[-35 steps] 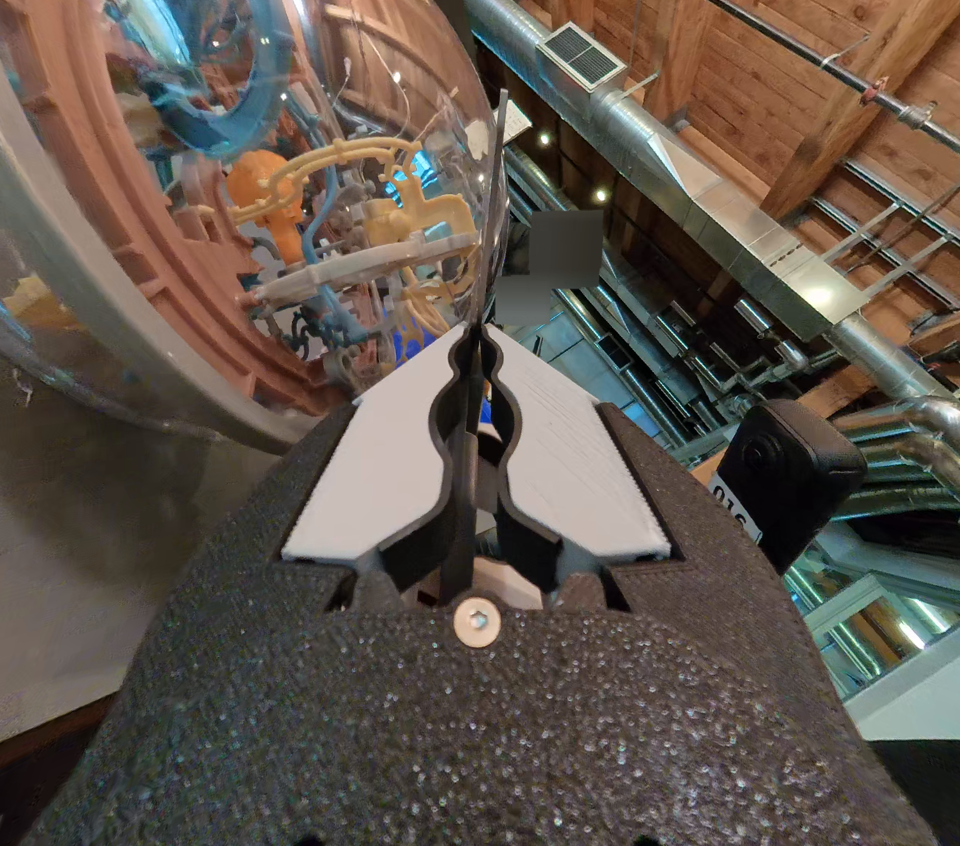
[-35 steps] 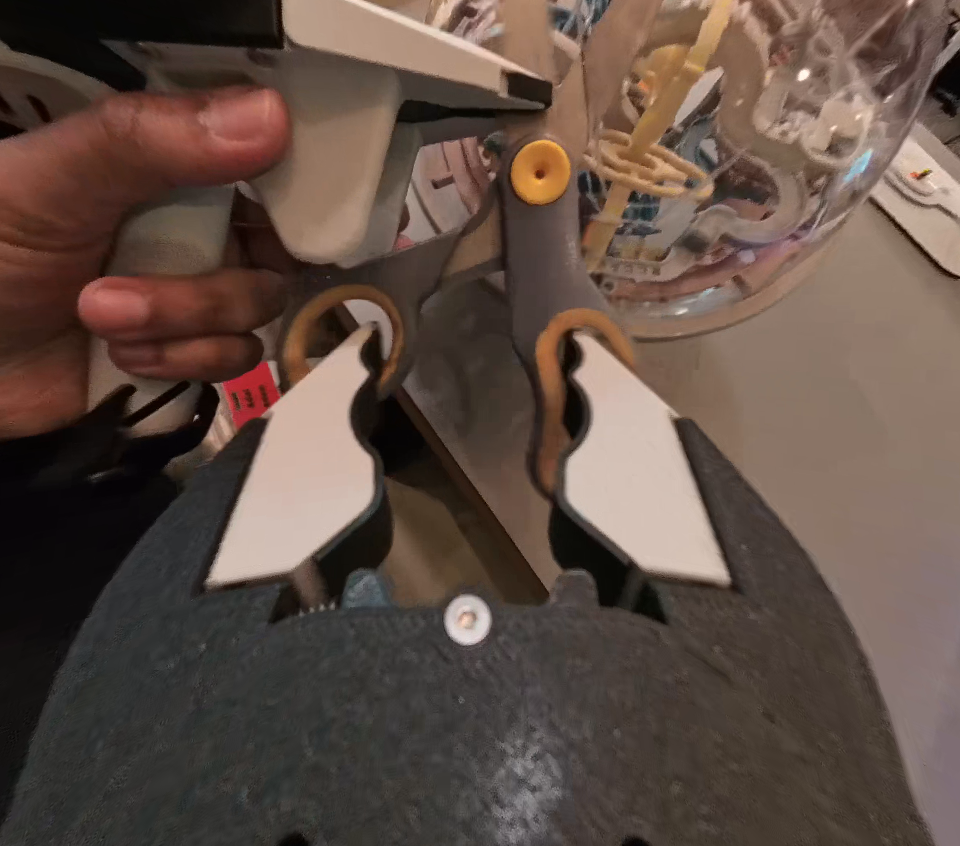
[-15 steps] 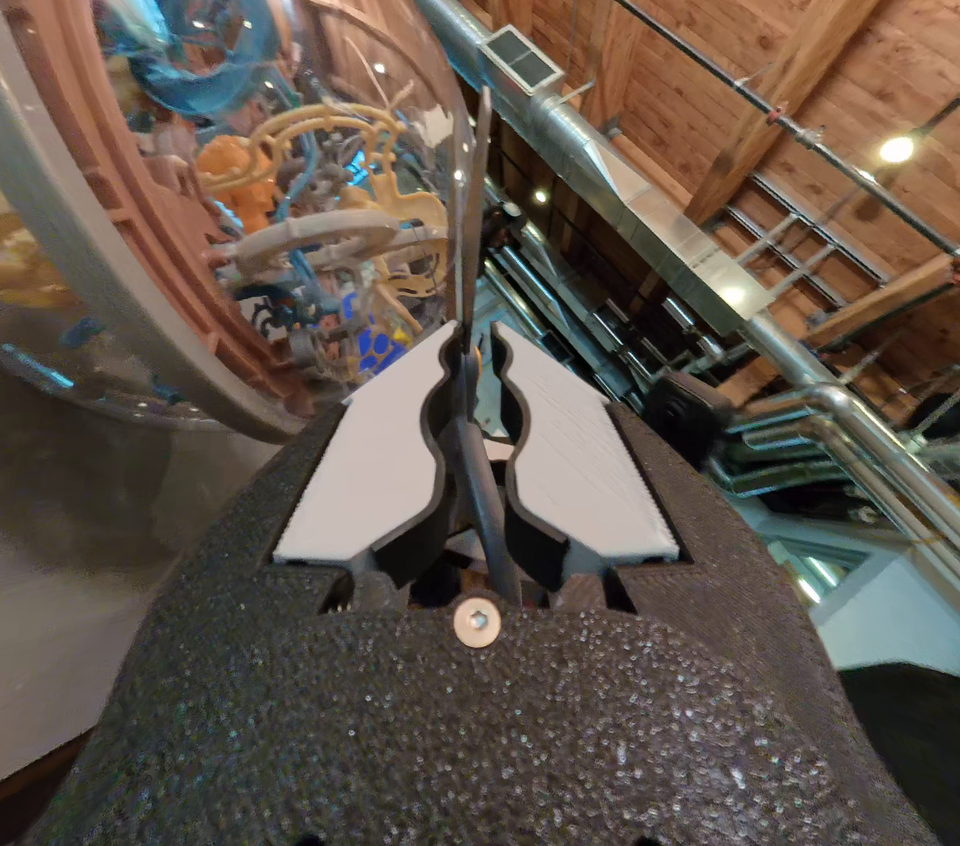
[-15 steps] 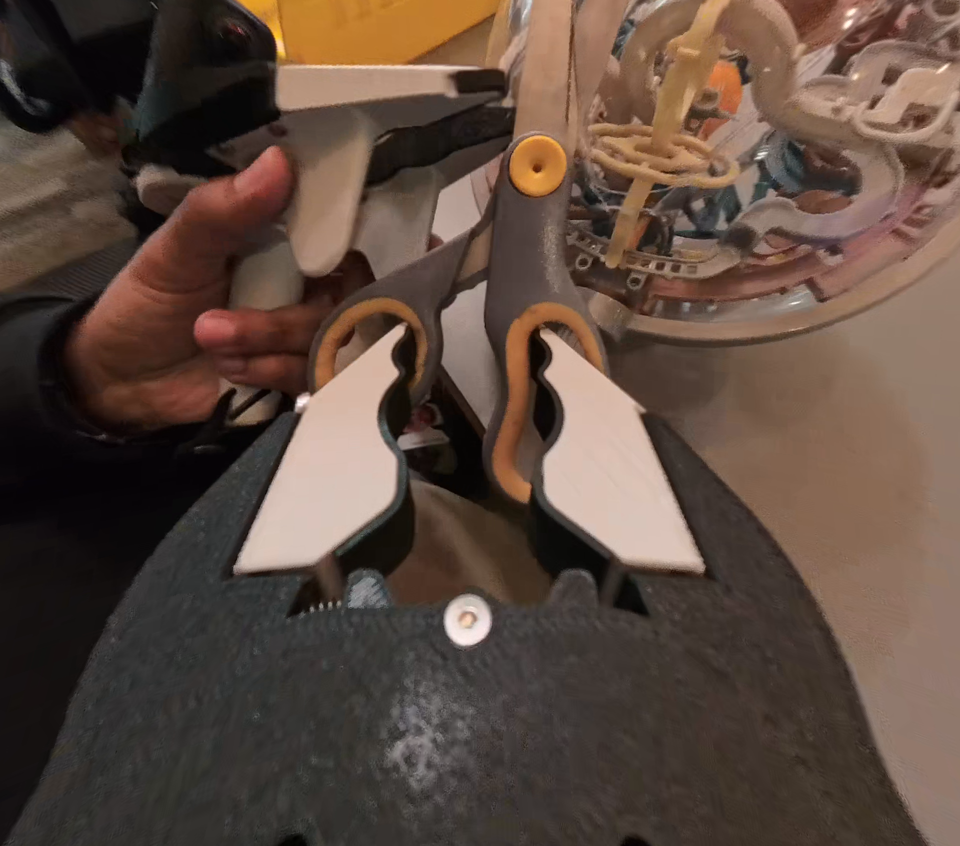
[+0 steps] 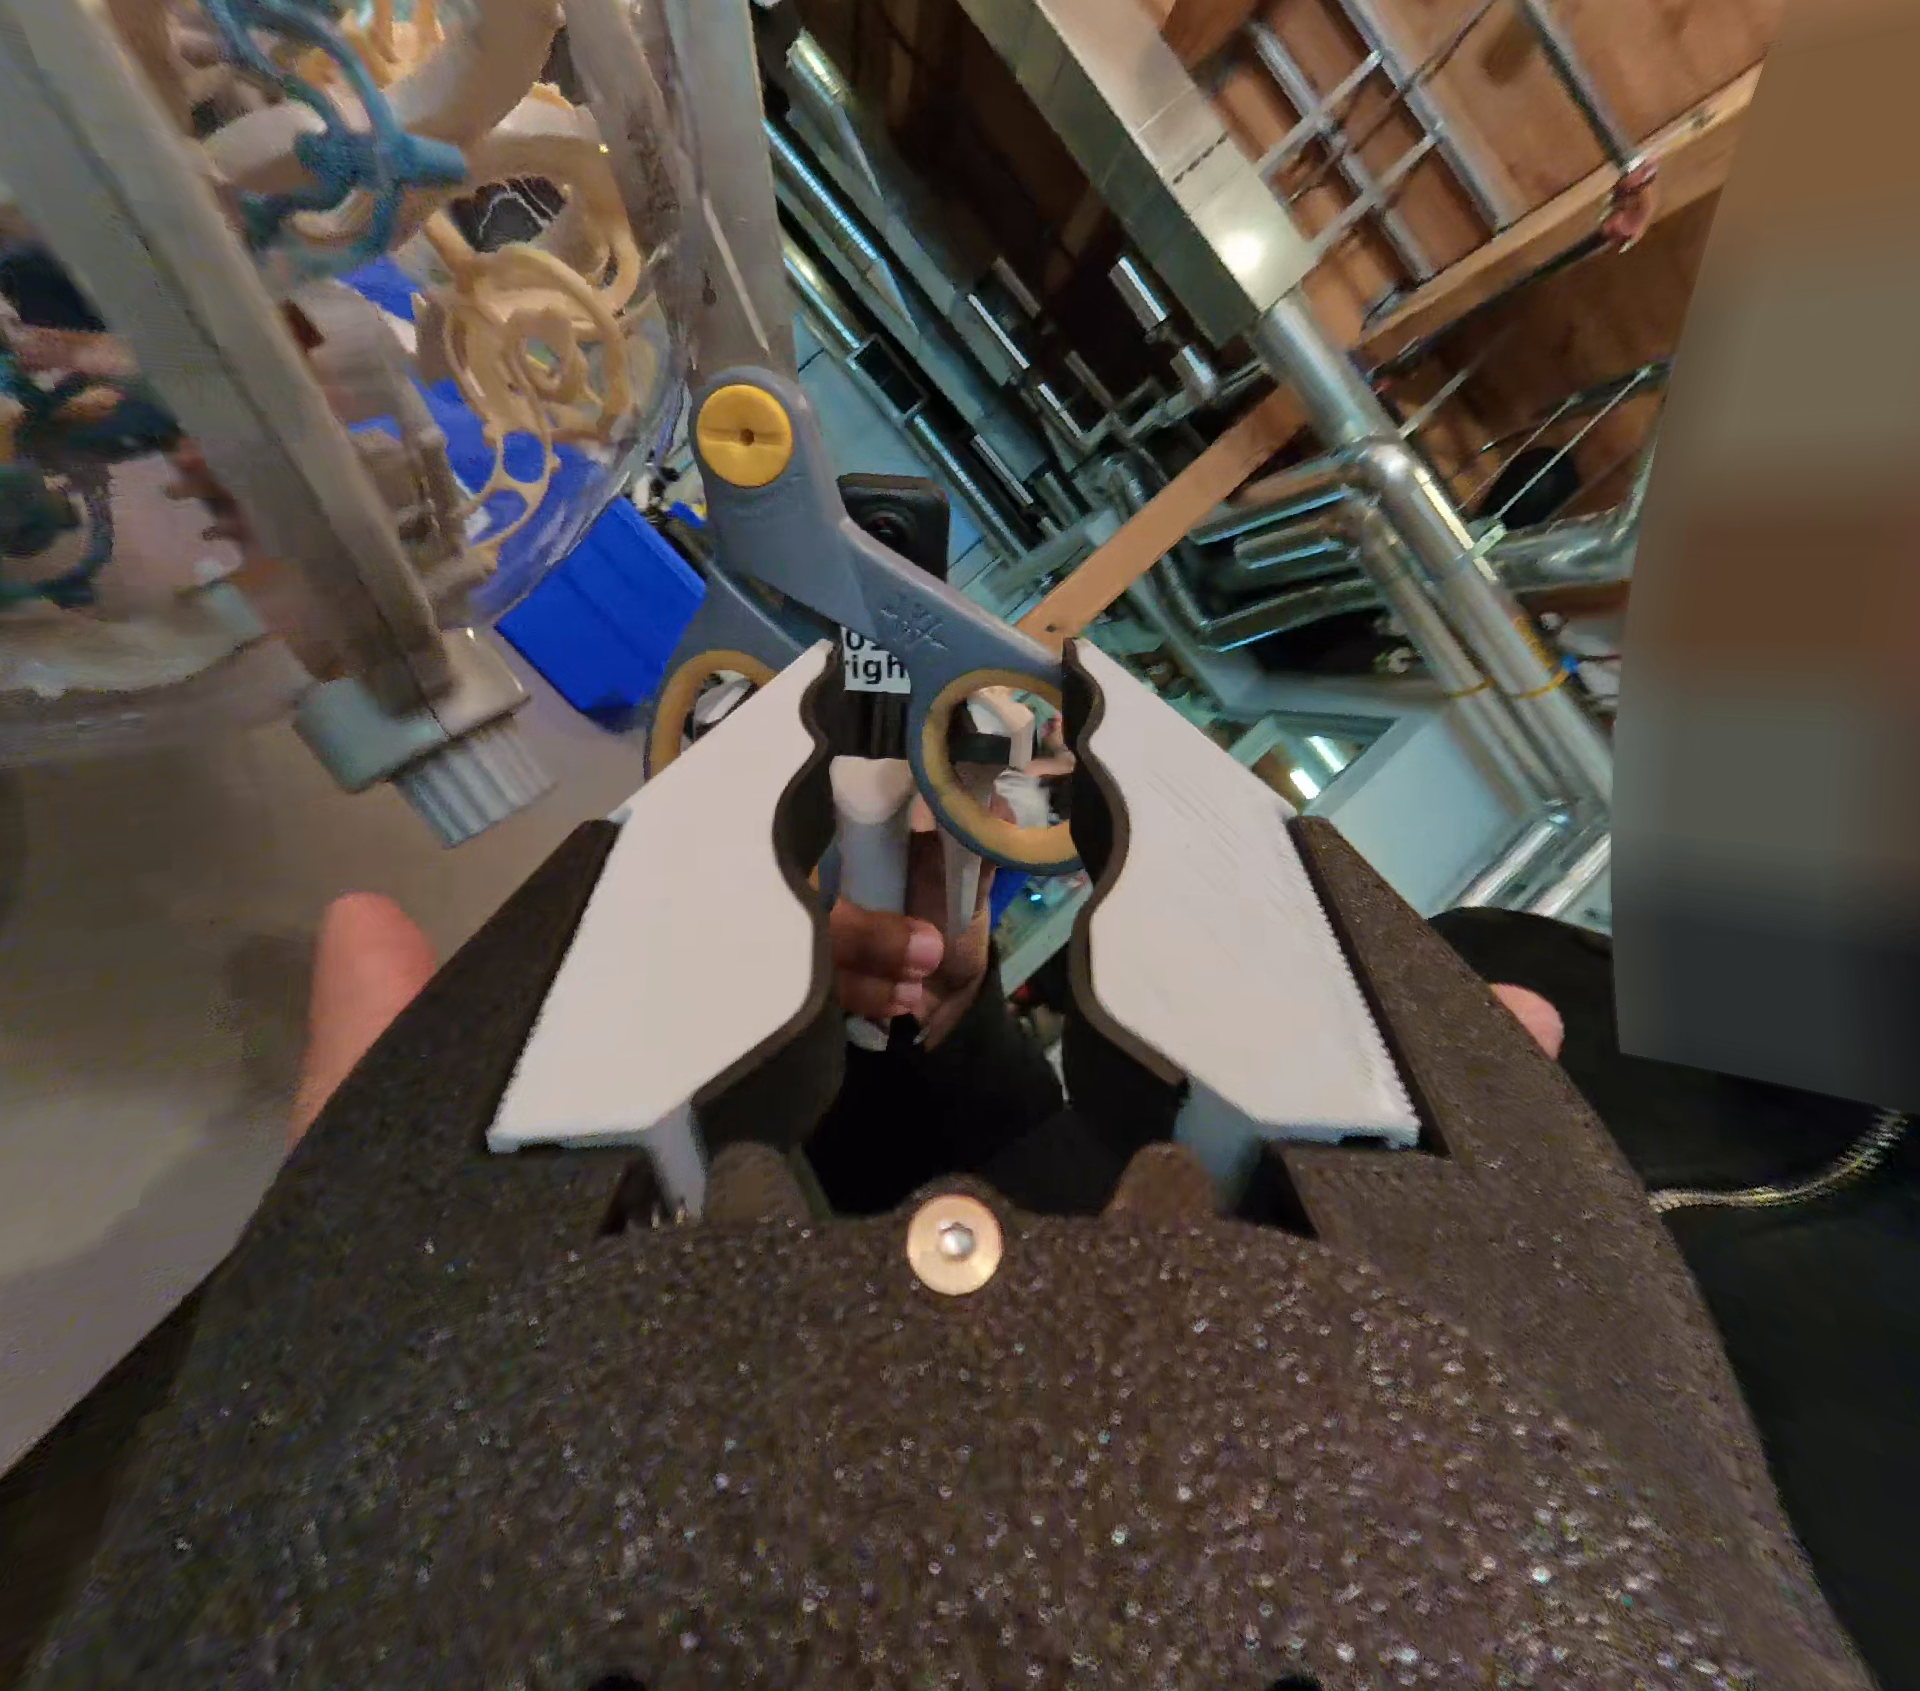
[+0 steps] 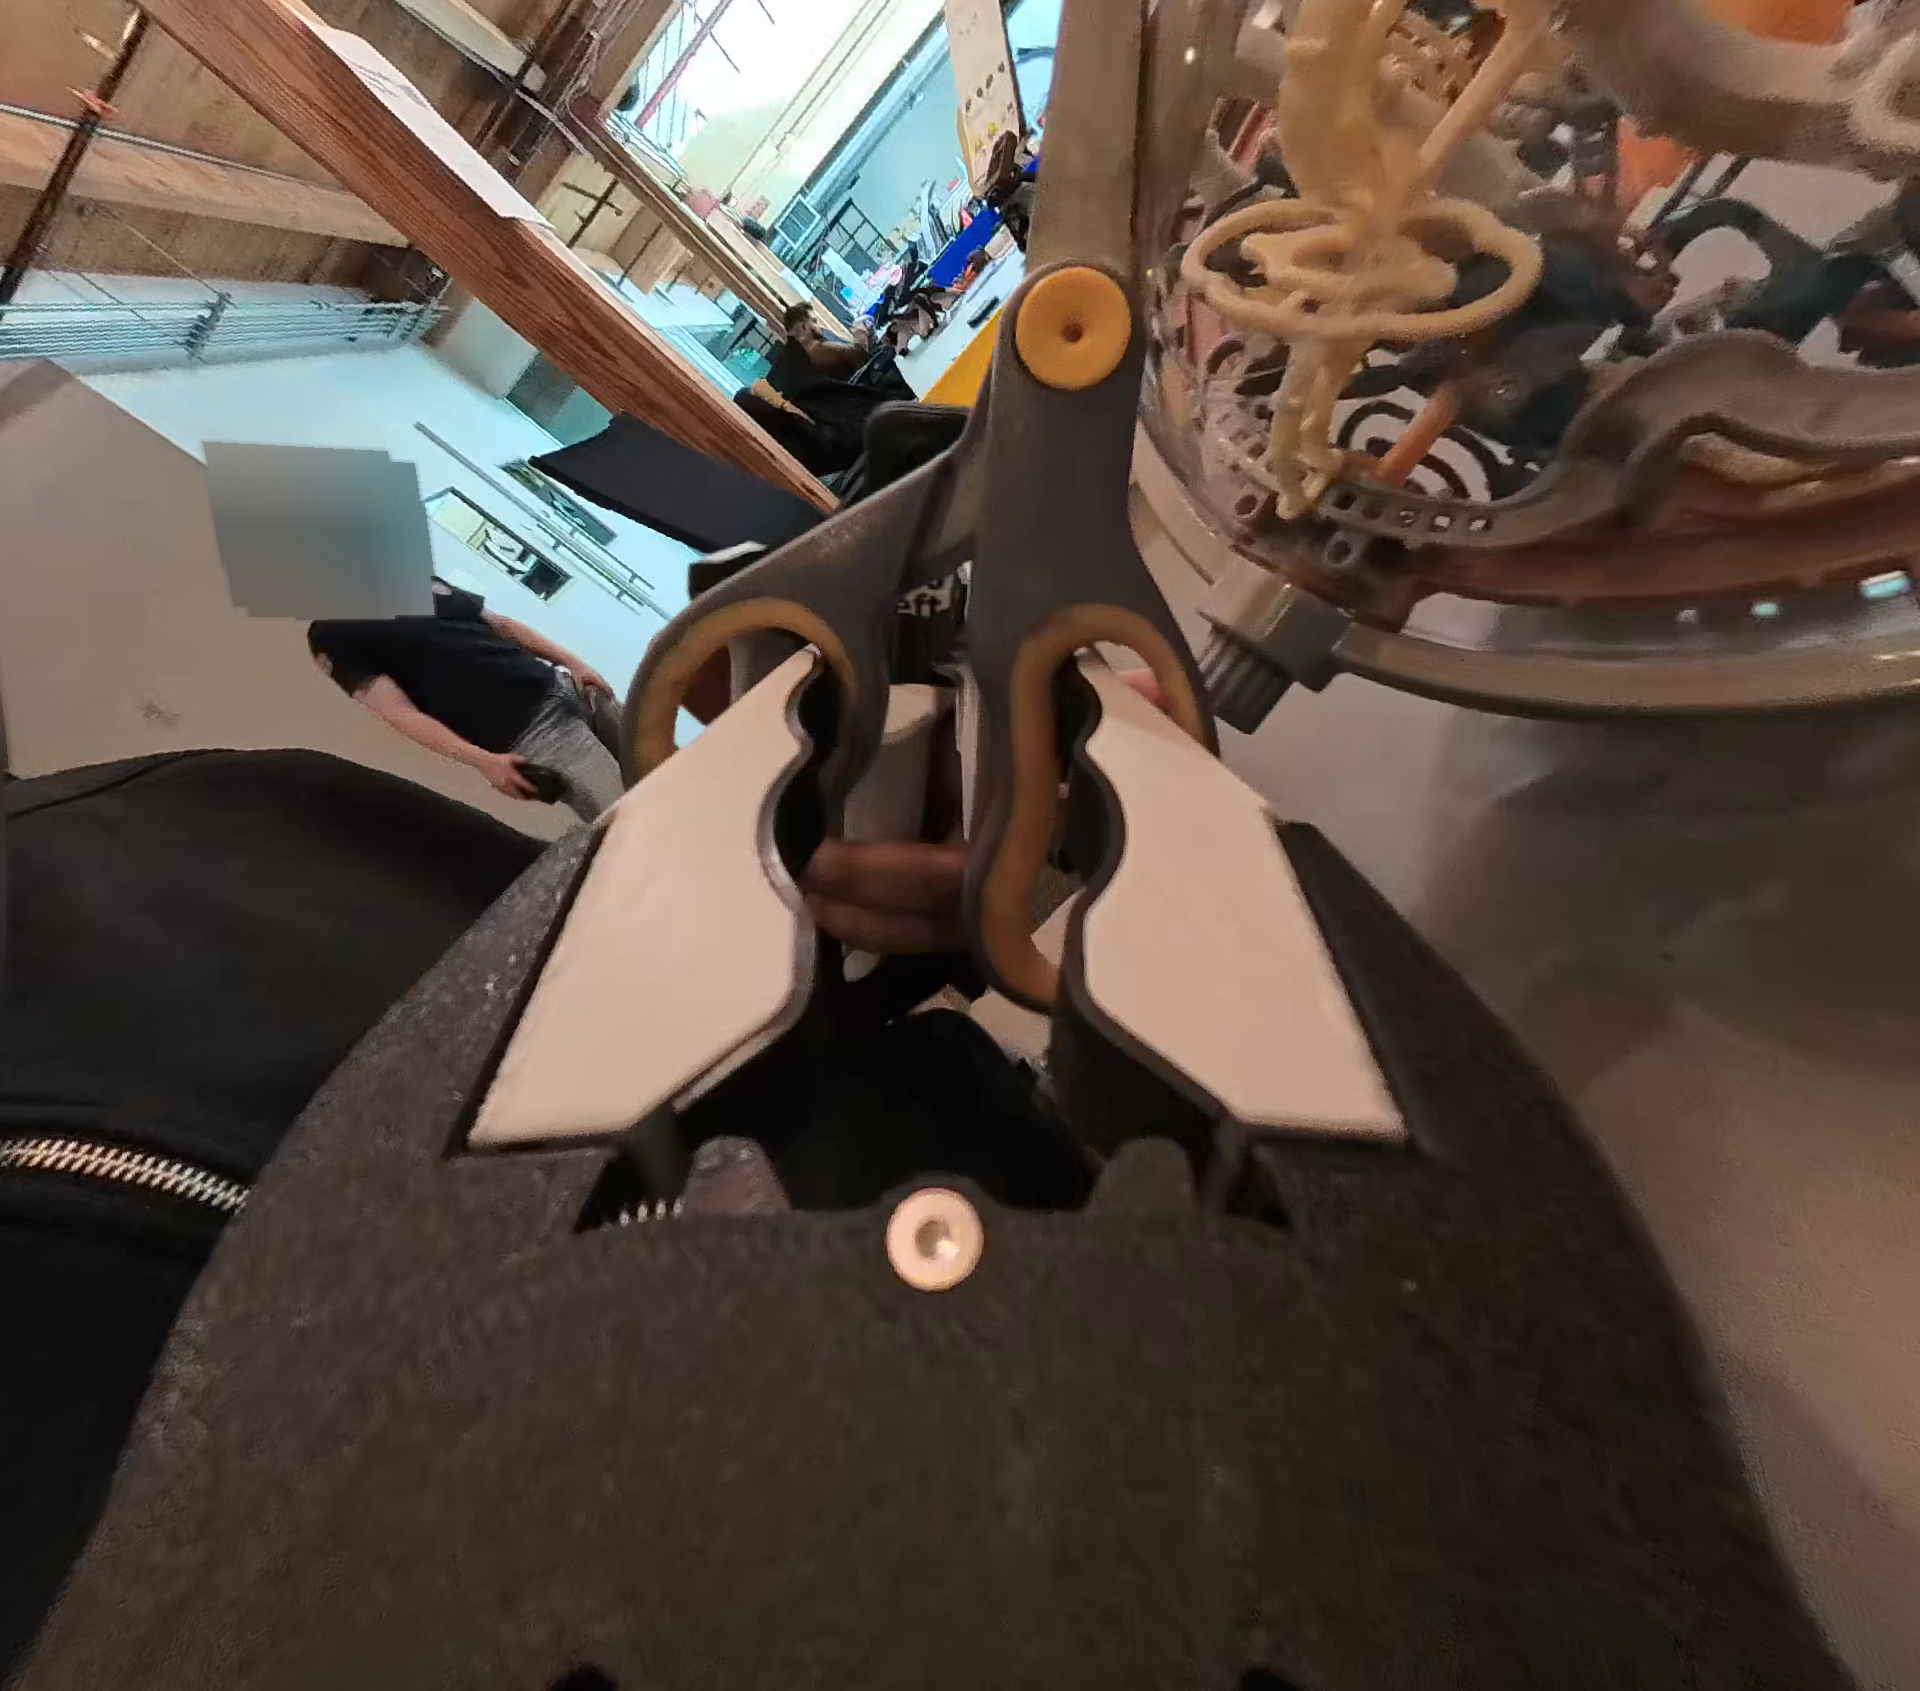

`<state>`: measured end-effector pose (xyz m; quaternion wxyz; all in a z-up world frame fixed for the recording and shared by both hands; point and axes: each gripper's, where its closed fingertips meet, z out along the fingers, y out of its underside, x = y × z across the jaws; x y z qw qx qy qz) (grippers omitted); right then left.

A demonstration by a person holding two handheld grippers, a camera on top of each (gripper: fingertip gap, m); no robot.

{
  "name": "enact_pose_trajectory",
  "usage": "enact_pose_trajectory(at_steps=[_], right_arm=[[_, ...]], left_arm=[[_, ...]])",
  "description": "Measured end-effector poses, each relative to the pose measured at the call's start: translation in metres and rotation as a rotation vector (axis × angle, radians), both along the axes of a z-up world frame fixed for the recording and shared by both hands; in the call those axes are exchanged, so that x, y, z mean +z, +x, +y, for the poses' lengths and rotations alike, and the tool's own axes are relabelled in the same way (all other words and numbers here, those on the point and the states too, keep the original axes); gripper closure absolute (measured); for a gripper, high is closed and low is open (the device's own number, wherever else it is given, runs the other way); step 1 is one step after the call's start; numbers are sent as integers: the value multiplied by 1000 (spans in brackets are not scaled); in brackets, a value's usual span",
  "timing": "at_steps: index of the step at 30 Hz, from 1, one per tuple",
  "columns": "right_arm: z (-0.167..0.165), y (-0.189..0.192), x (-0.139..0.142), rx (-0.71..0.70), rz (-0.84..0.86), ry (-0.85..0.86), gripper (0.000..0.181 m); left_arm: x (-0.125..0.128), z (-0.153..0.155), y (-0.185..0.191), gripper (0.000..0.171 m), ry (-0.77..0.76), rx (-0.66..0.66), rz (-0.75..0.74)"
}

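Okay, starting closest in on the right wrist view: got the right gripper (image 6: 951,665) spread apart, one fingertip poked into each handle loop of the grey-and-yellow scissors (image 6: 1049,498), so hooked through them rather than pinched. Over on the left wrist view, seeing the left gripper (image 5: 951,654) spread apart too, clamped on nothing, just framing the 1 o'clock loop from the opposite side. Looks like a loose hold to me, so keep that outward spread steady and the wrist level. Further out, blades pointing to 12 o'clock, right beside the clear globe maze (image 6: 1558,291) at 2 o'clock; can't tell if touching. Sitting on a grey table (image 6: 1662,914). Way back at 9 o'clock, a person (image 6: 447,675) standing.
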<state>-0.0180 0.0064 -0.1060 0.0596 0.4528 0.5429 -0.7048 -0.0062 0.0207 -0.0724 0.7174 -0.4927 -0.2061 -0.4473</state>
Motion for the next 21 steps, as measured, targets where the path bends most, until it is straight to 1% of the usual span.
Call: enact_pose_trajectory(at_steps=[1, 3, 4, 5, 6, 7, 8, 10, 13, 19, 21], right_arm=[[1, 0, 1, -2, 3, -9, 141], [5, -1, 5, 1, 3, -64, 142], [7, -1, 7, 6, 3, -98, 142], [9, 0, 9, 12, 3, -133, 141], [11, 0, 11, 18, 2, -165, 142], [13, 0, 12, 21, 2, -185, 141], [14, 0, 12, 22, 3, -197, 141], [13, -1, 12, 25, 6, -203, 141], [7, -1, 12, 41, 12, -195, 142], [6, -3, 12, 43, 15, -207, 141], [6, -4, 13, 47, 17, -221, 141]], left_arm=[[-1, 0, 0, 133, 8, -17, -20], [-2, -1, 6, 132, 9, -123, -65], [2, -6, 7, 132, 38, -181, -101], [13, -16, 5, 131, 122, -218, -125], [23, -28, 1, 131, 214, -215, -123], [24, -31, -1, 130, 231, -184, -97], [17, -25, -1, 130, 158, -154, -63], [2, -7, 10, 130, -1, -145, 13], [-7, 8, 25, 129, -81, -155, 44], [-5, 9, 19, 128, 30, -156, -63], [-6, 9, 17, 128, 47, -160, -78]])
